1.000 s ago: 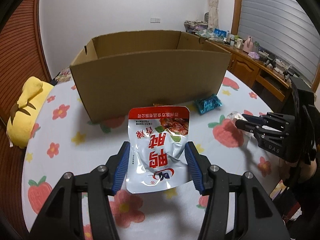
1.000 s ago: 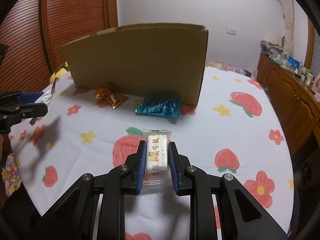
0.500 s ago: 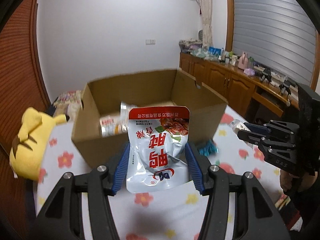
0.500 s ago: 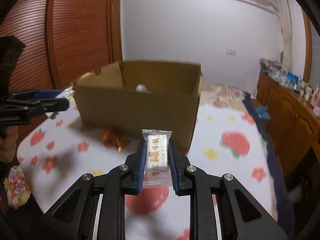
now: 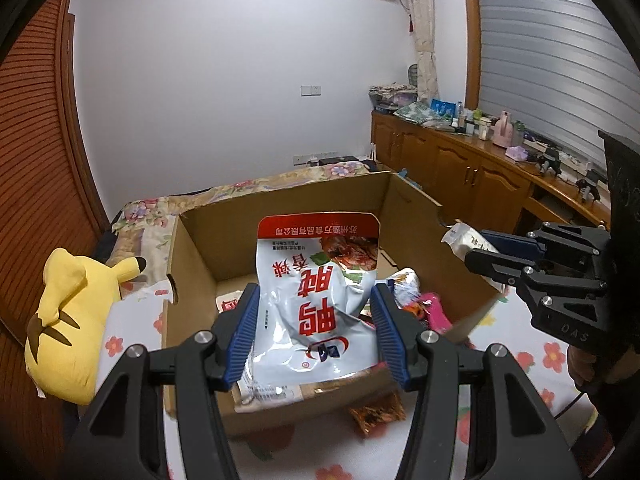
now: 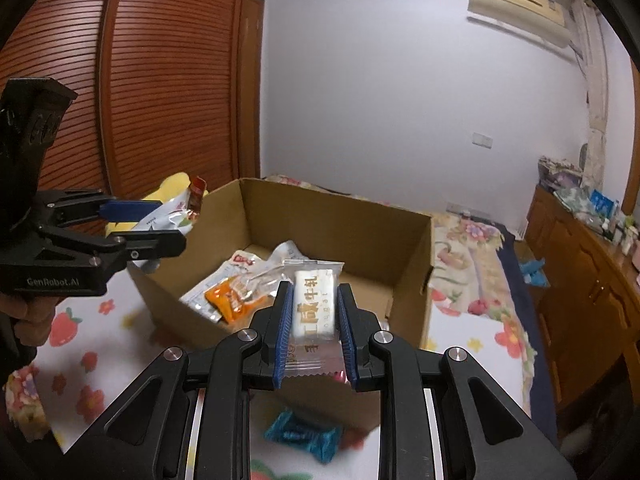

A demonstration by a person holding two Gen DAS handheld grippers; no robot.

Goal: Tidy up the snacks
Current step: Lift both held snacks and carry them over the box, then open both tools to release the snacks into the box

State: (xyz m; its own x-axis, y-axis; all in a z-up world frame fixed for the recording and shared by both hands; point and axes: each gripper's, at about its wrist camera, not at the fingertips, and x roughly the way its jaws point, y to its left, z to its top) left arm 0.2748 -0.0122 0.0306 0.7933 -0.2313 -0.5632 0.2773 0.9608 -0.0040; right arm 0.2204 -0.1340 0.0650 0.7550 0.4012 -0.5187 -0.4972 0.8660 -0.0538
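The left claw [image 5: 314, 330] is clamped on a silver pouch [image 5: 316, 292], its blue pads pressing the pouch's two side edges near the bottom, so the printed face stands up ahead of the pads. Beyond and below the claw lies the open box [image 5: 416, 216], with several packets on its floor. The right claw [image 6: 313, 334] is closed tight on a small white candy bar [image 6: 314, 308] in a clear wrapper, gripped across its narrow width; the box [image 6: 412, 276] opens just ahead of and beneath it.

Both snacks look light. The pouch is soft, crinkled foil that buckles between the pads and is likely slippery, so a hold low on the sealed edges suits it. The bar seems firmer inside a slick film; squeezing across the solid middle rather than the loose end seals looks safest. An orange packet [image 5: 378, 410] and a blue packet [image 6: 304, 434] lie on the bench below the claws, outside the box.
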